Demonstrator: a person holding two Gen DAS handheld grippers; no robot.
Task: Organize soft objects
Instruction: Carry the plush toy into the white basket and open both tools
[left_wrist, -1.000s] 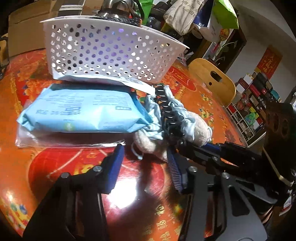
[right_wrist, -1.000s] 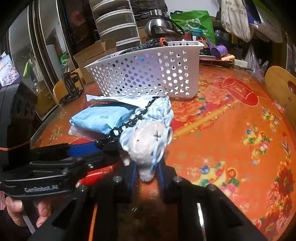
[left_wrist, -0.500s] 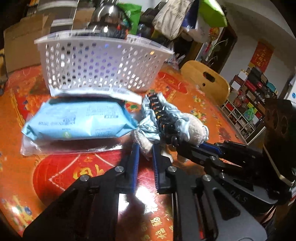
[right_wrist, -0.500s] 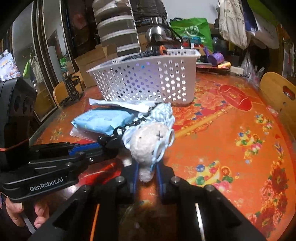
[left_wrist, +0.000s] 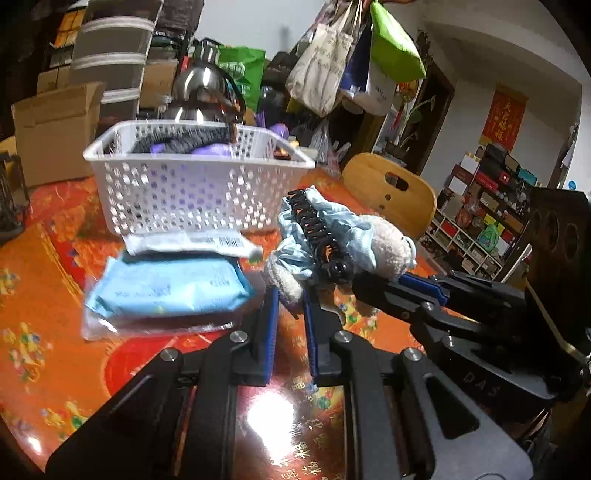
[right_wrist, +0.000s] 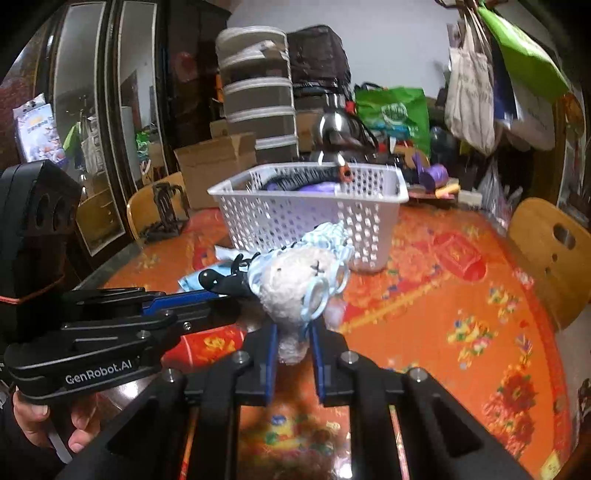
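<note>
A cream plush toy (left_wrist: 388, 243) in pale blue cloth, with a black claw clip (left_wrist: 314, 229) on its back, hangs above the orange table. My left gripper (left_wrist: 290, 295) is shut on the toy's lower limb. From the right, my right gripper (left_wrist: 364, 291) grips the head end. In the right wrist view the plush toy (right_wrist: 291, 280) faces me, and my right gripper (right_wrist: 293, 332) is shut on its lower edge. The left gripper (right_wrist: 229, 306) comes in from the left. A white perforated basket (left_wrist: 177, 199) holding dark and purple things stands behind.
A blue wipes pack (left_wrist: 166, 288) and a white packet (left_wrist: 192, 242) lie in front of the basket (right_wrist: 295, 218). Wooden chairs (left_wrist: 391, 192) (right_wrist: 550, 251) stand at the table's edge. A steel kettle (left_wrist: 199, 96), a cardboard box (left_wrist: 51, 129) and hanging bags (left_wrist: 332, 74) crowd the back. A hand (right_wrist: 37, 417) holds the left gripper.
My left gripper's jaws closed on the plush toy's limb. Both grippers then rose together, lifting the toy off the table, so the basket's inside now shows.
</note>
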